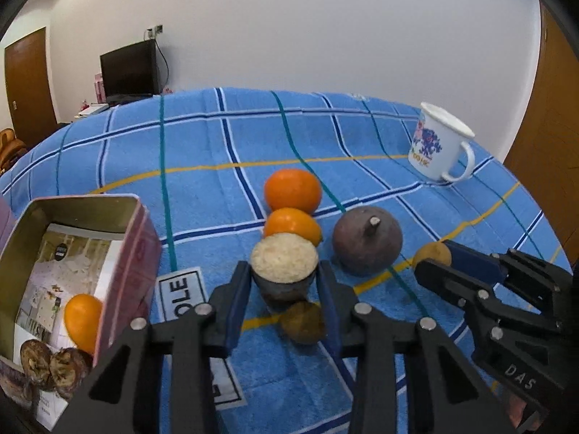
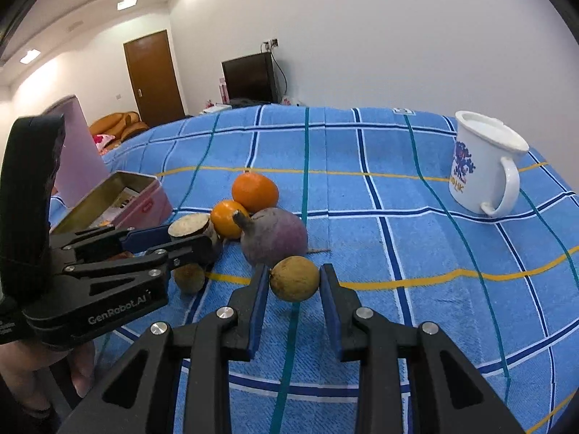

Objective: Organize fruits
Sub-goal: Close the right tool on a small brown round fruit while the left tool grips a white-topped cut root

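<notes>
Left claw [image 1: 284,278]: matte black linkage arms, triangular cut-outs, silver rivet pins, blue finger pads [image 1: 237,307], white "GenRobot.AI" lettering on its side. Right claw [image 2: 294,284]: same build, "DAS" lettering. Bare skin below the left claw's body.

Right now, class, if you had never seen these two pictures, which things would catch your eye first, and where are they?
First, the blue checked cloth with a cluster of fruit at its centre: two oranges behind a purple fruit. Each gripper frames one piece: the left gripper a cut fruit, the right gripper a small yellow-brown fruit. A white mug stands far right, and an open pink tin with fruit inside sits left.
</notes>
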`<state>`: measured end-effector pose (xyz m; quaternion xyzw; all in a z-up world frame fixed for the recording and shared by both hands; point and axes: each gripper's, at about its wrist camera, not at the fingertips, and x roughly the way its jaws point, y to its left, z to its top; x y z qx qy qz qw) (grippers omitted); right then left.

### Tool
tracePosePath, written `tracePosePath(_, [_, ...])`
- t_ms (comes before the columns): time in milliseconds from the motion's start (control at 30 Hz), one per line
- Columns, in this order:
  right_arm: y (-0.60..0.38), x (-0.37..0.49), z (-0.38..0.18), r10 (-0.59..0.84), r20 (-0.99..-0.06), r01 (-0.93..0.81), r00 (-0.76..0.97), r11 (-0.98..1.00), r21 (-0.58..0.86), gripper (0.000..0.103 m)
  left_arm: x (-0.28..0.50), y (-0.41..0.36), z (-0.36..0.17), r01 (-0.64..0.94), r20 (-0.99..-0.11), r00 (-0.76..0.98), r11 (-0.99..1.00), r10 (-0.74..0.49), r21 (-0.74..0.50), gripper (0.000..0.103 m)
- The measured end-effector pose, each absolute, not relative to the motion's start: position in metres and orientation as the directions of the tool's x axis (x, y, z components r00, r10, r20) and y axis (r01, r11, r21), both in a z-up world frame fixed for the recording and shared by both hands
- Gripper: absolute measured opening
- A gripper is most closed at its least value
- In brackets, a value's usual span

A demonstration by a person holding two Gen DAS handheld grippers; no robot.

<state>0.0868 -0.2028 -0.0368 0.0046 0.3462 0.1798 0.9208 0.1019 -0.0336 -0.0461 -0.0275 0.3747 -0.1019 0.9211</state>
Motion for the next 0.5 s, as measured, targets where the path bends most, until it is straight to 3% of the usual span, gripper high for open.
tracePosePath(500, [-0.205, 0.076, -0.028, 0.366, -0.573, -0.357, 0.733, 0.925, 0.134, 0.030, 0.068, -0.029, -0.029, 0.145, -0.579, 0.798, 0.986, -0.166, -0.083, 0.039])
